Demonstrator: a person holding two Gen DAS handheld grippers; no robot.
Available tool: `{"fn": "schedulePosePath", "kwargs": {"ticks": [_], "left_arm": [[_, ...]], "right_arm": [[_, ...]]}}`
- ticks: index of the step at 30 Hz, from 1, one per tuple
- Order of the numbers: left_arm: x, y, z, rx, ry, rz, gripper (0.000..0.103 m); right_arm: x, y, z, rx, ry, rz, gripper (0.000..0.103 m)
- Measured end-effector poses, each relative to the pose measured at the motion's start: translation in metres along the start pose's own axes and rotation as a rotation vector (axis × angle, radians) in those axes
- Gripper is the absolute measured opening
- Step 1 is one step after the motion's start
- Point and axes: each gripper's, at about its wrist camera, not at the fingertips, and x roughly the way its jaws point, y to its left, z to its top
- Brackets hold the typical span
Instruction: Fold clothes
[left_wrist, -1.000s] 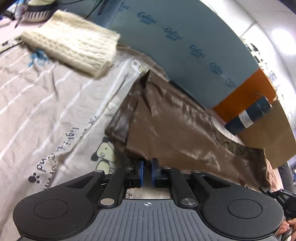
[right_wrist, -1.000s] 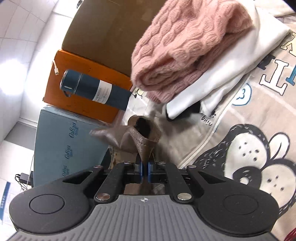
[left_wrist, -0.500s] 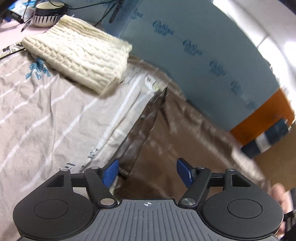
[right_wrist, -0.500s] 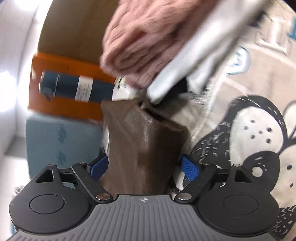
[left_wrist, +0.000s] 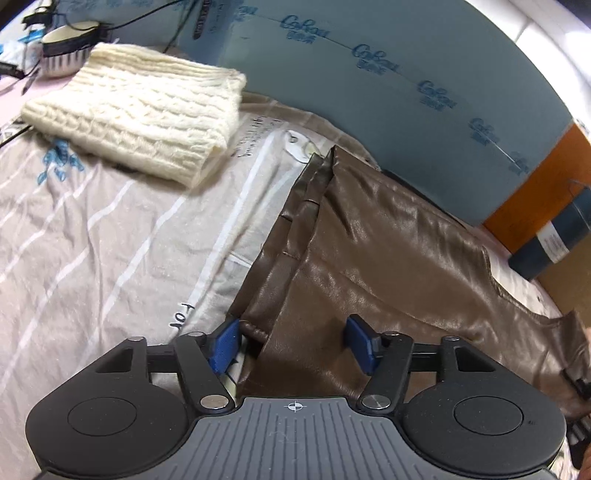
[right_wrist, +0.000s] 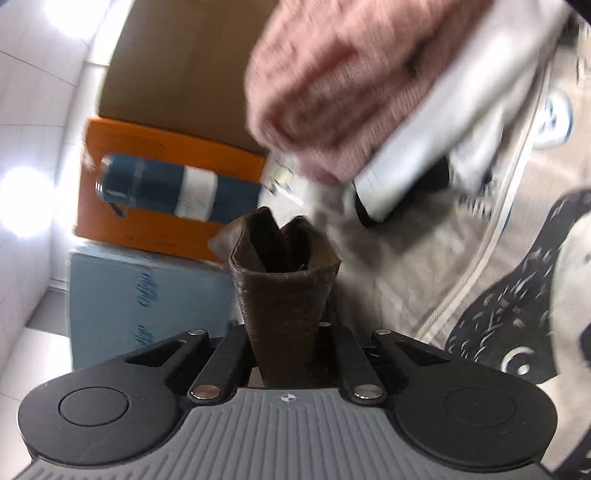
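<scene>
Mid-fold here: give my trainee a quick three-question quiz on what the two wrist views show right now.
1. True or false: the right hand-held gripper is shut on the brown leather garment.
2. What lies between the open jaws of the left hand-held gripper?
3. Which folded item lies to the upper left of the garment in the left wrist view: A pink sweater, B cream knit sweater, C blue bottle?

Key: 1 true; 2 the garment's edge, not pinched; 3 B.

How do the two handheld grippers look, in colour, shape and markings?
The left gripper and the right gripper look alike: a grey ribbed body with a small white crosshair mark, two round black discs, black link arms with silver pins. The left fingers carry blue pads. No cable or sleeve shows.
</scene>
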Motion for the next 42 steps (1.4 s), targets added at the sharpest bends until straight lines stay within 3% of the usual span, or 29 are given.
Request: {"fn": "schedulePosePath", "kwargs": {"ticks": [3, 6, 8, 9, 11, 17, 23, 26, 29, 31, 35, 40, 42], "left_arm": [[-0.011, -0.011, 0.001, 0.128, -0.058, -0.009, 0.061], [-0.001, -0.029, 0.002, 0.320, -0.091, 0.043, 0.062], [0.014, -0.036, -0.002, 0.453, -0.087, 0.087, 0.063], [0.020, -0.038, -0.004, 0.500, -0.081, 0.099, 0.063], [0.025, -0.040, -0.005, 0.546, -0.093, 0.095, 0.066], [0.024, -0.036, -0.003, 0.512, -0.091, 0.057, 0.066], [0.027, -0.033, 0.002, 0.467, -0.089, 0.027, 0.066], [0.014, -0.030, 0.010, 0.406, -0.144, 0.034, 0.066], [-0.006, -0.028, 0.020, 0.326, -0.220, 0.039, 0.068], [-0.015, -0.027, 0.026, 0.283, -0.250, 0.028, 0.070], [-0.025, -0.030, 0.031, 0.226, -0.258, 0.002, 0.074], [-0.023, -0.030, 0.024, 0.168, -0.193, -0.021, 0.075], [-0.022, -0.026, 0.017, 0.131, -0.144, -0.026, 0.075]], "right_arm": [[-0.011, 0.016, 0.012, -0.069, -0.036, -0.026, 0.004], [-0.005, 0.041, 0.011, -0.144, -0.021, -0.034, 0.007], [0.000, 0.062, 0.002, -0.194, -0.003, -0.006, 0.013], [0.002, 0.073, -0.004, -0.215, 0.013, 0.017, 0.023], [0.005, 0.093, -0.019, -0.257, 0.054, 0.060, 0.026], [0.028, 0.134, -0.070, -0.321, 0.258, 0.161, 0.022], [0.068, 0.146, -0.133, -0.477, 0.447, 0.090, 0.022], [0.070, 0.141, -0.150, -0.561, 0.498, 0.052, 0.026], [0.075, 0.141, -0.160, -0.655, 0.573, 0.066, 0.046], [0.075, 0.129, -0.165, -0.689, 0.666, 0.088, 0.077], [0.079, 0.114, -0.176, -0.706, 0.844, 0.083, 0.086], [0.060, 0.123, -0.166, -0.718, 0.801, 0.146, 0.086], [0.047, 0.129, -0.149, -0.745, 0.721, 0.163, 0.086]]}}
